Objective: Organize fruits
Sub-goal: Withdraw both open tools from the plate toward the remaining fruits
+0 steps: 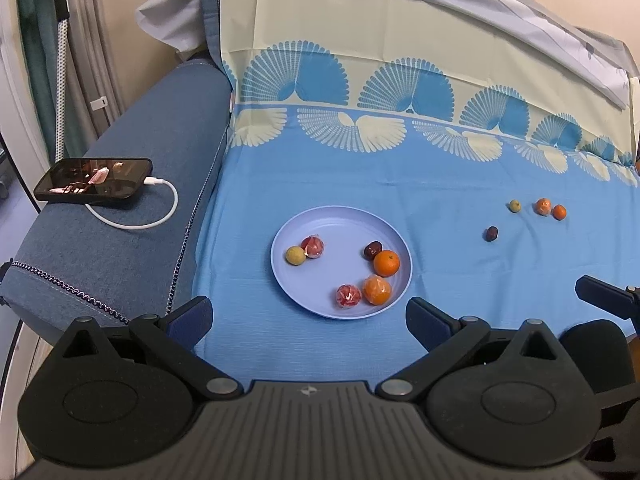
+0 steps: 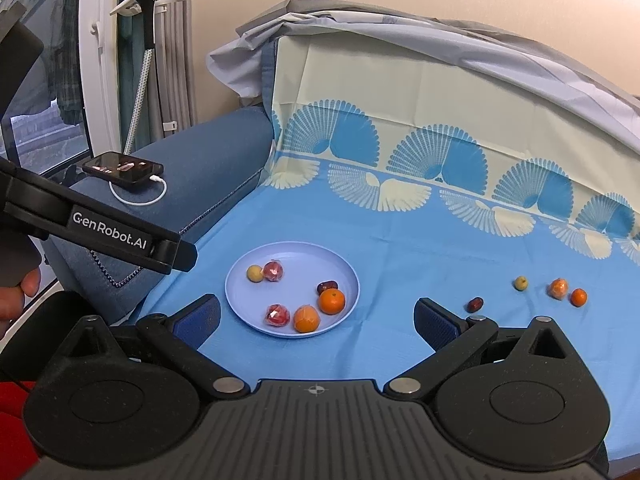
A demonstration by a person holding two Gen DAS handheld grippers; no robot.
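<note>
- You are looking down at a sofa seat draped in a blue cloth [image 1: 360,184] with a fan pattern; a lilac plate [image 1: 400,240] sits on it, near the padded armrest.
- Your left tongs [image 1: 308,318] are spread wide and grip nothing; they hover above the cloth, just short of the plate's near rim.
- Your right tongs [image 2: 316,318] are likewise spread and bare, held over the cloth near the plate.
- Six fruits lie in the plate: a yellow-green one, two red ones in clear wrap, a dark date [image 1: 373,249], a bare orange [image 1: 386,263] touching the date, and a wrapped orange.
- Four fruits are left on the cloth, well apart from the plate on its right: a loose date [image 2: 475,304], a small yellow-green fruit [image 2: 520,282], a wrapped orange fruit [image 2: 558,288] and a small bare orange [image 2: 578,297] just beside it.
- The loose date is the one long piece; in the right wrist view its long axis runs roughly left to right. The others are round, with no clear direction.
- I judge all of them light and small. The round ones will likely roll if nudged, so close across the widest part.
- The wrap looks slippery and crinkly; pinch the fruit, not loose film.
- Take the date across its short width; it is probably soft, so squeeze gently.
- A phone [image 1: 94,181] on a white cable rests on the armrest, away from the fruit.
</note>
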